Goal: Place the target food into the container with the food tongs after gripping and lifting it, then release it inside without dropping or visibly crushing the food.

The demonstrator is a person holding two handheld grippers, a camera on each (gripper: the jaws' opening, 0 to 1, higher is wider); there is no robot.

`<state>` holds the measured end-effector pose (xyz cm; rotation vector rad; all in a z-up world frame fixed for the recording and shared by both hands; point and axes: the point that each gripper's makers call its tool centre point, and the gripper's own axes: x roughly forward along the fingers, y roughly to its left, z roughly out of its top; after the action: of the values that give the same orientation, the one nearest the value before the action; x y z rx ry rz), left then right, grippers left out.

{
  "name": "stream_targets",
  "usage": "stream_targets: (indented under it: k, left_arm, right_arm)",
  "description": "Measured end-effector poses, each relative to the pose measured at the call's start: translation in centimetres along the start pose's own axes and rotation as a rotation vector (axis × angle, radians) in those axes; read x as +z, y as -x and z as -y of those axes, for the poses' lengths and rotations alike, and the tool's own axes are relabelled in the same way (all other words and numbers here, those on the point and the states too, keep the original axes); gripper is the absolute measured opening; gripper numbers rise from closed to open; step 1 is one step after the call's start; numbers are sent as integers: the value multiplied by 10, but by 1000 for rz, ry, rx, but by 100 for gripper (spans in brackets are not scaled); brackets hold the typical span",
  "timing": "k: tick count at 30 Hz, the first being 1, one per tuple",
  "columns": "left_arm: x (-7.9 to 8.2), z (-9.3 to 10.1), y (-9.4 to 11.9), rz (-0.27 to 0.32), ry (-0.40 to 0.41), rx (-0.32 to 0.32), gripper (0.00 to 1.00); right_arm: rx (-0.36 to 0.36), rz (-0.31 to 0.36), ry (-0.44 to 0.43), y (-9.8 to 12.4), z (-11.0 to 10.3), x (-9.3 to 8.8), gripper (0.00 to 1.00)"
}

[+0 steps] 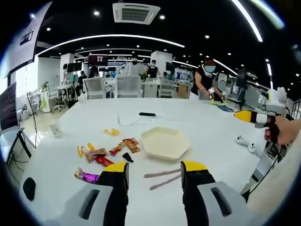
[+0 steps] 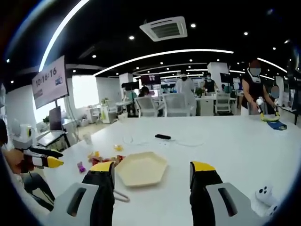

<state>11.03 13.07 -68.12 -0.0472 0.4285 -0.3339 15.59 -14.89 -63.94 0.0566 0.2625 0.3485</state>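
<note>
A cream hexagonal plate (image 1: pixel 165 142) lies on the white table (image 1: pixel 207 122). Just in front of it rest the food tongs (image 1: pixel 162 178), two thin light arms lying flat. Left of the plate are several wrapped snacks (image 1: pixel 101 155), with a purple-wrapped one (image 1: pixel 86 176) nearest me. My left gripper (image 1: pixel 154 170) hovers open above the tongs, holding nothing. In the right gripper view the plate (image 2: pixel 141 168) sits just beyond my open, empty right gripper (image 2: pixel 151 170). The tongs (image 2: pixel 120 195) peek out by its left jaw, and the snacks (image 2: pixel 101 157) lie further left.
A paper cup (image 1: pixel 55 129) stands at the table's left edge. A black flat item (image 1: pixel 146 114) lies further back, a white controller (image 1: pixel 247 143) to the right and a black mouse (image 1: pixel 29 188) near left. The right gripper (image 1: pixel 249 116) is held in a hand. People and chairs stand behind.
</note>
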Motion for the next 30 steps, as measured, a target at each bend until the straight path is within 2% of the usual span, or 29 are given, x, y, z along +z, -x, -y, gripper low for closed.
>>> stream_targets:
  k: [7, 10, 14, 17, 22, 27, 30]
  left_arm:
    - [-4, 6, -2, -8, 24, -31, 41]
    - [-9, 8, -3, -27, -7, -38, 41]
    - [-11, 9, -3, -37, 2, -46, 40]
    - [-14, 10, -6, -38, 41, -62, 40]
    - [-19, 13, -7, -54, 32, -72, 39]
    - [-27, 17, -10, -79, 14, -89, 40]
    - [-34, 20, -13, -101, 31, -111, 41]
  right_arm:
    - [-3, -15, -3, 3, 1, -7, 65]
    - [-5, -21, -1, 3, 2, -10, 65]
    - [3, -26, 17, 4, 0, -12, 65]
    - [5, -28, 15, 3, 0, -13, 65]
    - [4, -26, 14, 4, -1, -13, 65]
    - [4, -24, 15, 4, 0, -13, 65]
    - [4, -23, 16, 6, 0, -13, 65]
